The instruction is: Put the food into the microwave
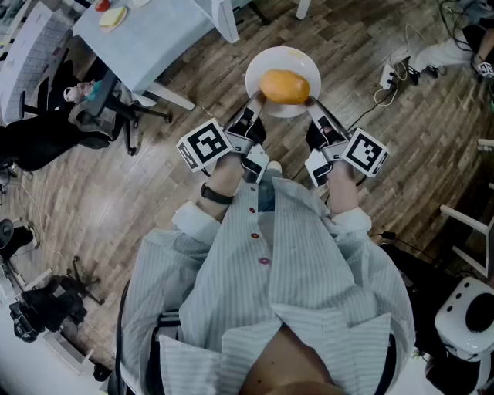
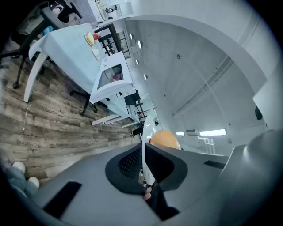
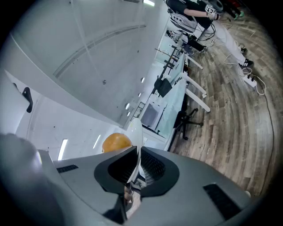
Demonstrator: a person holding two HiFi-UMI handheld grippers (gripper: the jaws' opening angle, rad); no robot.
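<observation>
A white plate carries an orange rounded piece of food and hangs over the wooden floor in front of me. My left gripper is shut on its left rim, and my right gripper is shut on its right rim. The left gripper view shows the plate edge-on, pinched at the left gripper, with the food just behind. Far off in that view a white microwave stands on a pale table. The right gripper view has the plate clamped at the right gripper and the food to its left.
A pale table with small dishes of food stands at the upper left, and an office chair sits beside it. A power strip with cables lies on the floor to the right. White desks line the far wall.
</observation>
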